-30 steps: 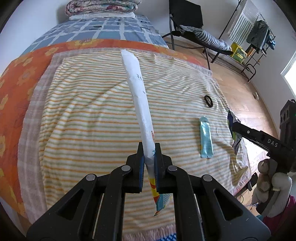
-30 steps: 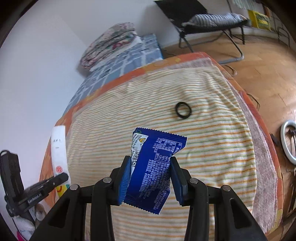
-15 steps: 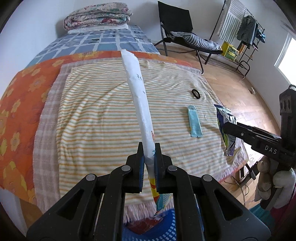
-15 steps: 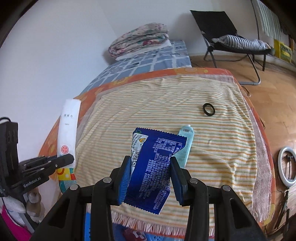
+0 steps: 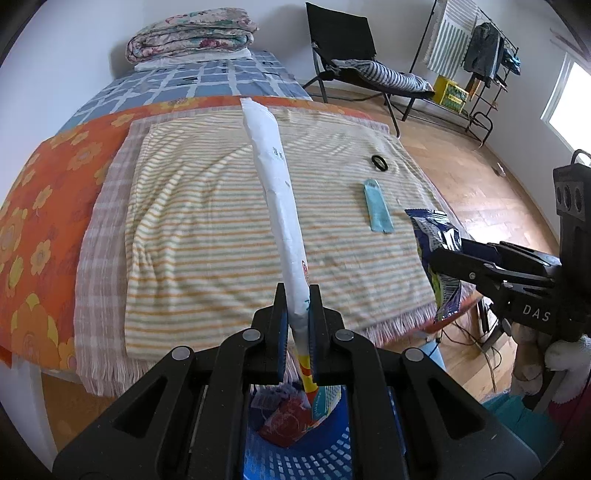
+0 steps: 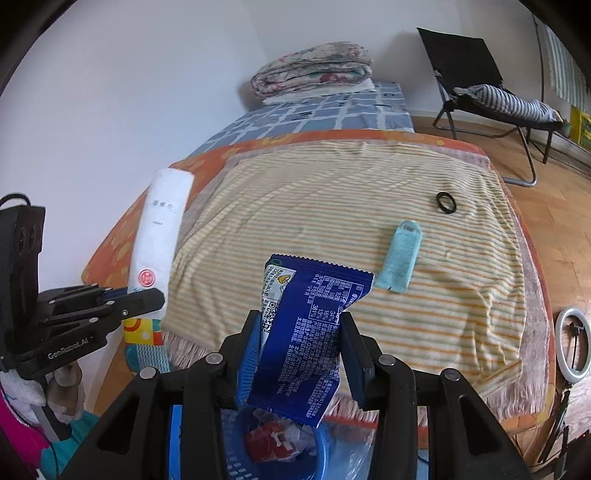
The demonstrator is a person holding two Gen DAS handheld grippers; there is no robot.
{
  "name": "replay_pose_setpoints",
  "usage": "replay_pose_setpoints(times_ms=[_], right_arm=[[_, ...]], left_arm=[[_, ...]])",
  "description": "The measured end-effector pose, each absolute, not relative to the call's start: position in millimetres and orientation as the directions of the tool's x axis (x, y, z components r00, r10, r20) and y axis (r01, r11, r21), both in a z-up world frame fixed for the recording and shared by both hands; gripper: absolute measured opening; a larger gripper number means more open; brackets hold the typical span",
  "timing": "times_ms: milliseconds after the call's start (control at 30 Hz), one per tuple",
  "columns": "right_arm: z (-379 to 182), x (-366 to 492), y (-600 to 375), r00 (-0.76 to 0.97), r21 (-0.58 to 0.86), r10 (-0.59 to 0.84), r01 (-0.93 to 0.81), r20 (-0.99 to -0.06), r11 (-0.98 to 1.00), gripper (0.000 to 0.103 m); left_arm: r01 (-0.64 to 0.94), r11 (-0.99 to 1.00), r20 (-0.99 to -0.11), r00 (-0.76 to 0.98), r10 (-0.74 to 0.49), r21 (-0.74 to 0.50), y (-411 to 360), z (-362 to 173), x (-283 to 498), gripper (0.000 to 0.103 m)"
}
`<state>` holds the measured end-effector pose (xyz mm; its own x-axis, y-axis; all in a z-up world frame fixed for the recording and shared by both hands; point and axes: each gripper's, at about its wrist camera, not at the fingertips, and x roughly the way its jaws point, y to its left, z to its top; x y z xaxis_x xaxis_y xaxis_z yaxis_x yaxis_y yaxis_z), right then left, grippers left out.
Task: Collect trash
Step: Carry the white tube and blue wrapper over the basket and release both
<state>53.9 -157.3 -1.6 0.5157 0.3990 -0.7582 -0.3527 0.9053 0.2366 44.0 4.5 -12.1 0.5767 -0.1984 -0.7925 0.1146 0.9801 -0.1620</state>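
My left gripper point(image 5: 296, 325) is shut on a long white wrapper point(image 5: 275, 199) that sticks up over the striped blanket; its colourful lower end hangs above a blue basket point(image 5: 295, 450) holding red and white trash. My right gripper point(image 6: 301, 339) is shut on a blue snack packet point(image 6: 314, 332), held just above the same blue basket point(image 6: 314, 461). In the right wrist view the left gripper point(image 6: 147, 295) and the white wrapper point(image 6: 159, 240) show at the left. The left wrist view has the right gripper point(image 5: 443, 258) and the blue packet point(image 5: 437, 251) at its right. A light blue wrapper point(image 5: 377, 210) lies on the blanket.
A black ring point(image 5: 379, 162) lies on the striped blanket point(image 5: 207, 229) past the light blue wrapper point(image 6: 400, 258). Folded quilts point(image 5: 192, 33) sit at the bed's far end. A black folding chair point(image 5: 354, 55), a clothes rack point(image 5: 480, 55) and a ring light point(image 6: 572, 347) stand on the wood floor.
Both grippers have pulled back from over the bed with their wrappers still held. The bed's near edge and the blue basket below have come into view.
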Motion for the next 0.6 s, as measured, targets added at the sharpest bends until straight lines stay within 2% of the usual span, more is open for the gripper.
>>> replay_pose_setpoints(times_ms=[600], right_arm=[[-32.6,-7.4,-136.2,0.435,0.222,0.417,-0.431,-0.798,0.875,0.042]], left_arm=[[0.114,0.983,-0.832,0.522,-0.185,-0.147,-0.5,-54.6,-18.8,0.007]])
